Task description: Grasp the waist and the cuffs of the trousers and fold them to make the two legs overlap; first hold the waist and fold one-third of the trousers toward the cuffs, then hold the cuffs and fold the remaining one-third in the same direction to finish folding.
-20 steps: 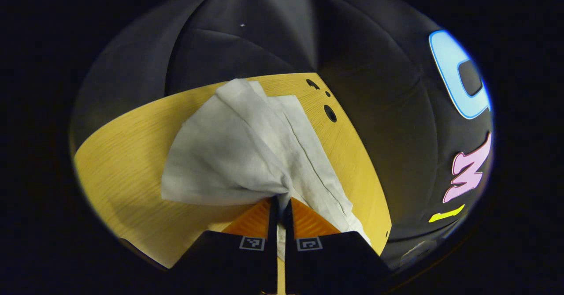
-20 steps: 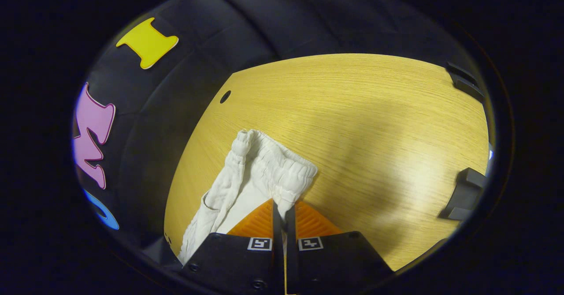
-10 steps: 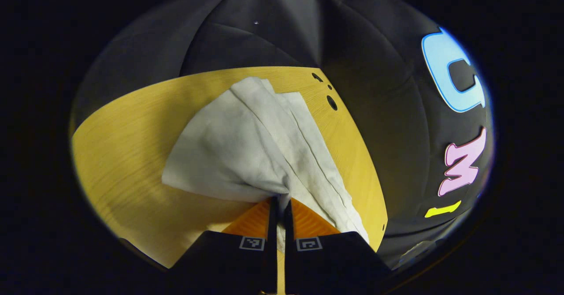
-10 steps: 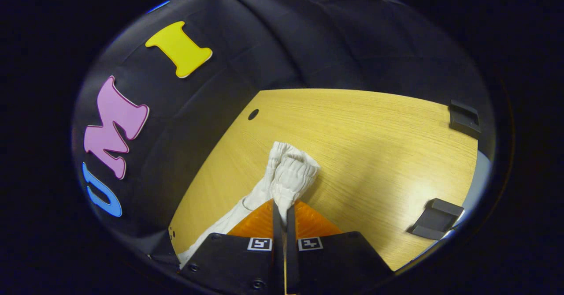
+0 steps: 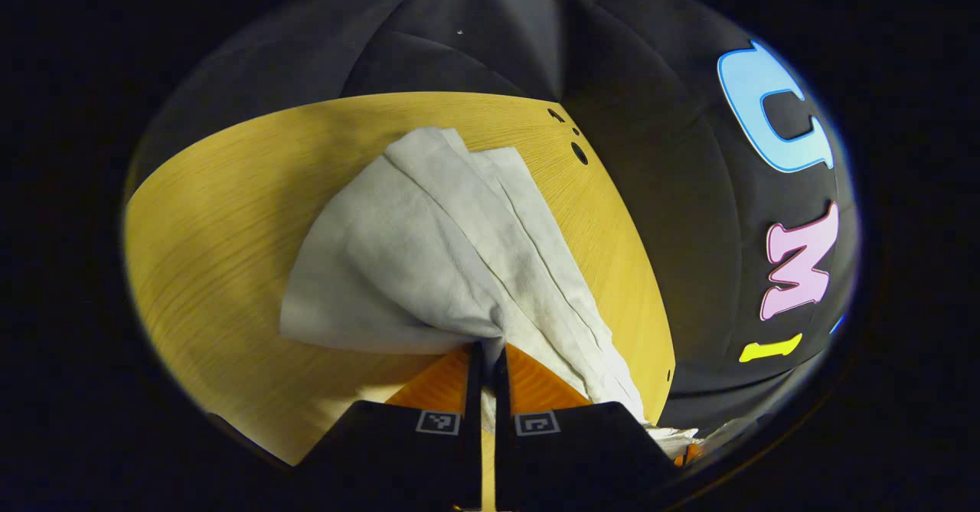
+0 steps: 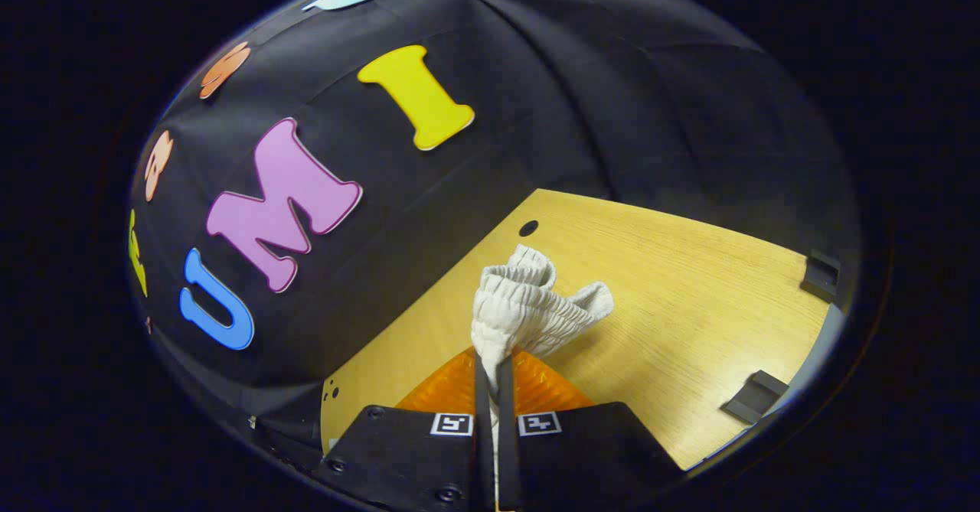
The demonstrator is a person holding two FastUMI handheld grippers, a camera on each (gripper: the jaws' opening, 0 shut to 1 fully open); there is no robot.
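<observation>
A: Well, in the left gripper view the left tongs [image 5: 484, 355] are clenched on a cuff end of the trousers [image 5: 429, 244]; the legs fan across the surface [image 5: 222, 213], near its far edge.

B: Keep that pinch firm and carry the cloth level toward the bare wood.

A: In the right gripper view the right tongs [image 6: 494, 365] grasp the bunched waist [image 6: 524, 305], lifted.

B: Open surface lies beyond; steer clear of the black blocks [image 6: 754, 396].
</observation>
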